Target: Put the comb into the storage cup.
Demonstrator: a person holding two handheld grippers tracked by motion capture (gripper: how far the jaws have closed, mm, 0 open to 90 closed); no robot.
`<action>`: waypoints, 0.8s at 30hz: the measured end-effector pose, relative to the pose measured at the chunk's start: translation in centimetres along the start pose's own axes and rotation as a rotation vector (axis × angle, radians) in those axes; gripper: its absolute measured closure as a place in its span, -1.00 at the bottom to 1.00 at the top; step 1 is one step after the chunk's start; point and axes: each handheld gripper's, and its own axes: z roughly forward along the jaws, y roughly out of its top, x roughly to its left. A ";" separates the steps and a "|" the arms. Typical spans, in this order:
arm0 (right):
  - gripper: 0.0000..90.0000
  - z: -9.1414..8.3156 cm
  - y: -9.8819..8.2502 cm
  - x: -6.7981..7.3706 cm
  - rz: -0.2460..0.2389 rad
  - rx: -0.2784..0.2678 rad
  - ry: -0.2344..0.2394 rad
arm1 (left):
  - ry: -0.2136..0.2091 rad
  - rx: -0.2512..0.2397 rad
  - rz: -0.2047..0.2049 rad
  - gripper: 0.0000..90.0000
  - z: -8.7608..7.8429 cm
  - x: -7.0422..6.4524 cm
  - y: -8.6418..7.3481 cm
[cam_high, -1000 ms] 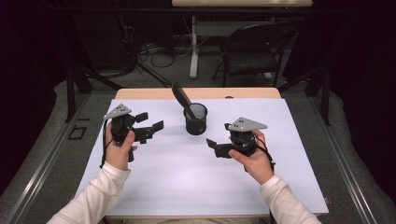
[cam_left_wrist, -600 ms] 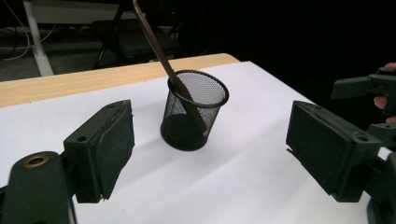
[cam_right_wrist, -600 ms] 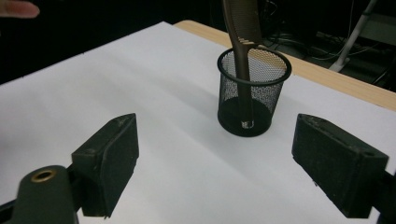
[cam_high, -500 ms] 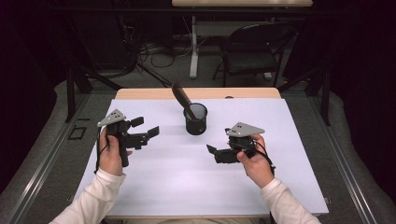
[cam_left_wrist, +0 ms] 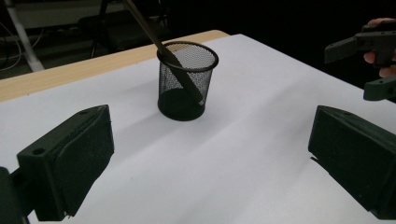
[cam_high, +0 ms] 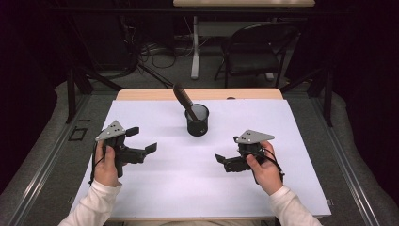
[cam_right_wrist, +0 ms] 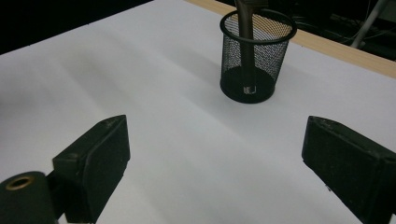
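A black mesh cup point(cam_high: 197, 120) stands upright on the white table cover, toward the far middle. A long dark stick point(cam_high: 182, 98) leans in it, its top tipped to the far left. My left gripper point(cam_high: 141, 140) hovers at the near left of the cup, and its jaws have just been opening with nothing between them. My right gripper point(cam_high: 227, 154) hovers at the near right, its jaws also just opening and empty. The left gripper view has the cup point(cam_left_wrist: 187, 81) ahead of my open left gripper point(cam_left_wrist: 210, 158). The right gripper view has the cup point(cam_right_wrist: 254, 60) beyond my open right gripper point(cam_right_wrist: 215, 168).
The white cover point(cam_high: 197, 188) spans most of the table, with a strip of bare wood point(cam_high: 141, 94) along the far edge. A dark folding chair point(cam_high: 256, 52) and cables lie on the floor beyond the table. The other hand's gripper point(cam_left_wrist: 369, 46) appears at the upper right of the left gripper view.
Both hands have drawn back from the cup toward the near edge and sunk a little. The left one also drifted outward to the left. The cup and stick have not moved.
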 end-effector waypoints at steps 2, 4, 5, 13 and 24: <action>-0.78 -0.2 -0.4 -0.2 0.001 0.007 -0.014 | 0.003 0.009 -0.004 -0.99 -0.1 0.1 -0.4; -0.77 -0.3 -0.8 -0.4 0.014 0.007 -0.018 | 0.003 0.008 -0.015 -0.99 -0.3 0.2 -0.9; -0.77 -0.4 -0.9 -0.5 0.017 0.008 -0.023 | 0.002 0.006 -0.018 -0.99 -0.4 0.4 -1.2; -0.76 -1.0 -2.5 -1.6 0.027 0.025 -0.056 | 0.014 -0.002 -0.055 -0.99 -1.2 1.0 -3.2; -0.69 -1.6 -4.5 -2.8 0.071 0.021 -0.082 | 0.036 -0.005 -0.051 -0.99 -2.1 1.5 -5.5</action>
